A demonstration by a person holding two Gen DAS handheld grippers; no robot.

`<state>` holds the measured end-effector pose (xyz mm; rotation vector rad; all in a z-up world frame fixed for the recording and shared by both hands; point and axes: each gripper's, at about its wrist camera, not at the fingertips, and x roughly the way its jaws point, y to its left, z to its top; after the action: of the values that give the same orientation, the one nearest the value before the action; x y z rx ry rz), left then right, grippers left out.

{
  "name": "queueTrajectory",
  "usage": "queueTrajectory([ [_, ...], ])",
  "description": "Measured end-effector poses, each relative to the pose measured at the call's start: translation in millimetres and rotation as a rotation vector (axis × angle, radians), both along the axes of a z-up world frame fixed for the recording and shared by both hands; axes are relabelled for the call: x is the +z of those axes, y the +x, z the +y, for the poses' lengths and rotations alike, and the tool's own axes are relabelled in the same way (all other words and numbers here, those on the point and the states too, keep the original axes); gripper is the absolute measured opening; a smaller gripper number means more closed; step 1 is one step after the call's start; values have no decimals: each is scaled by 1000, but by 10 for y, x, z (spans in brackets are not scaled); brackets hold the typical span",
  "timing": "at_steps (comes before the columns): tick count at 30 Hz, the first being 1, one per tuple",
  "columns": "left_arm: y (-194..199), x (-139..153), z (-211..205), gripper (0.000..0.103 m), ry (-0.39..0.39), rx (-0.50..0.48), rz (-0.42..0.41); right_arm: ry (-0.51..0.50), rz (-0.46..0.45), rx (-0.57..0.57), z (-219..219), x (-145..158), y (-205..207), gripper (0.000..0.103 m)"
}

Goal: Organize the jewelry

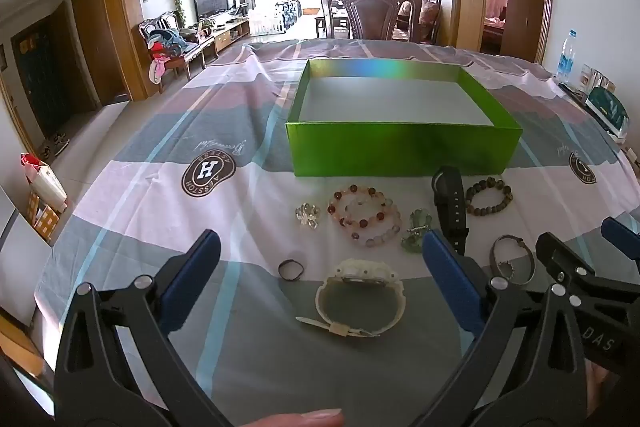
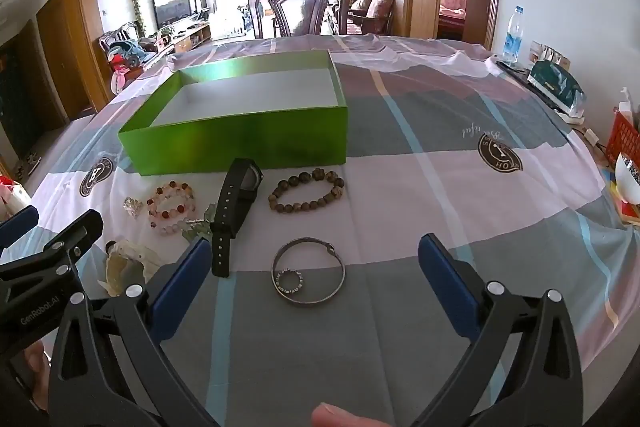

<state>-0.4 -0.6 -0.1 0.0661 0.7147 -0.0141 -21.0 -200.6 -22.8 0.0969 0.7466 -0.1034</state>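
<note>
An empty green box (image 1: 404,147) (image 2: 240,143) stands on the checked cloth. In front of it lie a pink bead bracelet (image 1: 364,217), a black watch (image 2: 236,203), a brown bead bracelet (image 2: 306,195), green crystal beads (image 1: 418,229) and a clear crystal piece (image 1: 307,215). My left gripper (image 1: 320,237) is open above a white watch (image 1: 360,297), apart from it. My right gripper (image 2: 315,243) is open over a silver bangle (image 2: 342,275) with a small ring (image 2: 298,281) inside, also apart. A small dark ring (image 1: 280,269) lies left of the white watch.
A dark wooden chair (image 2: 298,11) stands behind the table. At the right edge are a water bottle (image 2: 513,35), a teal bag (image 2: 556,89), a red basket (image 2: 622,143) and a bowl (image 2: 628,179). A thumb (image 2: 344,415) shows at the bottom.
</note>
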Motion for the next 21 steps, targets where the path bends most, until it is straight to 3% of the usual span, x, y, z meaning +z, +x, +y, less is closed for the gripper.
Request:
queueTrajectory([
  [21,0,-68,-38,100,0,-1,0,0,-4,2,35,-23,-24,100],
])
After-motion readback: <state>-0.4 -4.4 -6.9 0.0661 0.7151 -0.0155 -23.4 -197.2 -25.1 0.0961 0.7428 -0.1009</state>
